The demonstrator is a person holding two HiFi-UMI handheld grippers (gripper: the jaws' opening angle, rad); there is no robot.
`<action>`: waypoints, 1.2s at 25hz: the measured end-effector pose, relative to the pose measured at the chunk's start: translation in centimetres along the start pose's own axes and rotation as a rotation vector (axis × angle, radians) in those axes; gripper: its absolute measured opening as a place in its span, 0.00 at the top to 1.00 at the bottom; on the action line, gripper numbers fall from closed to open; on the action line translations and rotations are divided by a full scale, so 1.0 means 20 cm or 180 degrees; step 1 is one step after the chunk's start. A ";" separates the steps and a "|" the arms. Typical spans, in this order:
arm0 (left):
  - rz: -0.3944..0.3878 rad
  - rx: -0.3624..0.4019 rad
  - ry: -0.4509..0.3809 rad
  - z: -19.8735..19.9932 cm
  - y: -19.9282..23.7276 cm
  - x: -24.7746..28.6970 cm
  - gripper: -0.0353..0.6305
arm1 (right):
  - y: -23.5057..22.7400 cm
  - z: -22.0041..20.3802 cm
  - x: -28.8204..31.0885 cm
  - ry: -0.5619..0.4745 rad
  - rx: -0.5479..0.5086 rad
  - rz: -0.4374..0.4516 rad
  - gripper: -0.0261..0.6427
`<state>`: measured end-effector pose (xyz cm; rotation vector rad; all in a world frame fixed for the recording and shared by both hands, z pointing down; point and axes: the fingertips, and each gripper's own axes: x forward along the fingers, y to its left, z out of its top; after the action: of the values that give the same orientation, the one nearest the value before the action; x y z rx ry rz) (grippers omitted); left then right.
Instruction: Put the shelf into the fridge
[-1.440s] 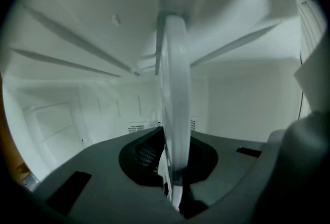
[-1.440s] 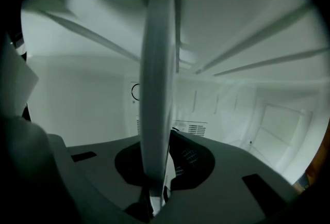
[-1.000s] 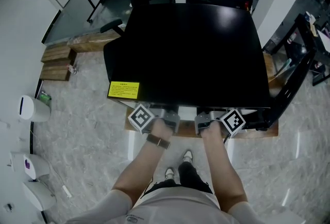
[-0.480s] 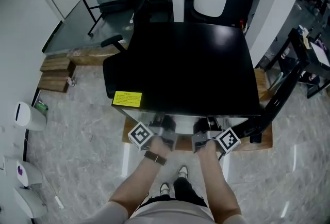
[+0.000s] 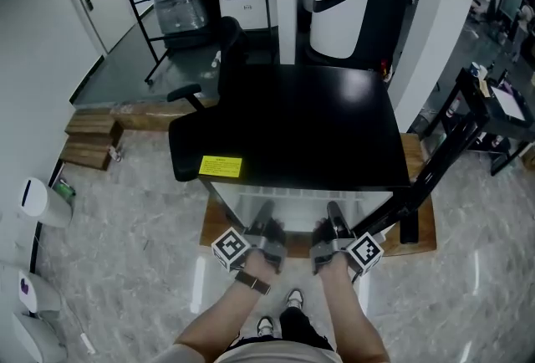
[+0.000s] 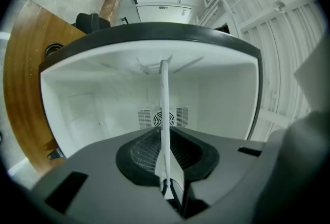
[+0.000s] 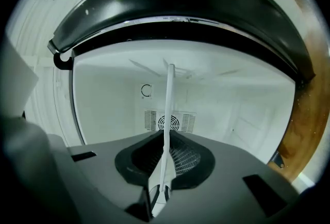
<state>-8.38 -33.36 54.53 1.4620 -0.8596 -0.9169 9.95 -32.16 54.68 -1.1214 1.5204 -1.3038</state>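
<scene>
More of the shelf [image 5: 297,201] shows than a second ago; it lies level, its rear inside the open fridge [image 5: 301,127]. The left gripper [image 5: 264,219] and right gripper [image 5: 333,219] each pinch its front edge, jaws nearly together.

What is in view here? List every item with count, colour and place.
fridge: one, black outside, white inside, centre.
shelf: one, white, gripped by both grippers, reaching into the fridge.
label: one, yellow, fridge's front left corner.
vent: one, white, fridge's back wall.
board: one, brown wood, under the fridge.
chair: one, black, behind the fridge.
wooden blocks: two, brown, floor far left.
left gripper: grey, shut on the shelf.
right gripper: grey, shut on the shelf.
forearms: two, bottom centre.
</scene>
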 end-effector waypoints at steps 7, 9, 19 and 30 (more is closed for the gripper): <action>0.0048 0.0080 0.0272 -0.13 -0.03 -0.18 0.93 | 0.07 -0.15 -0.18 0.0193 -0.0060 0.0072 0.91; 0.0009 0.0115 0.0344 -0.15 -0.07 -0.22 0.94 | 0.12 -0.19 -0.23 0.0245 -0.0131 0.0141 0.93; -0.0079 0.0187 0.0534 -0.25 -0.20 -0.41 0.94 | 0.24 -0.30 -0.41 0.0317 -0.0209 0.0248 0.93; -0.0165 0.0200 0.0554 -0.26 -0.28 -0.51 0.94 | 0.31 -0.37 -0.50 0.0330 -0.0270 0.0269 0.93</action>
<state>-7.96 -21.53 49.89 1.5994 -0.7305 -0.7934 4.87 -20.28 49.85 -1.0445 1.6949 -1.2671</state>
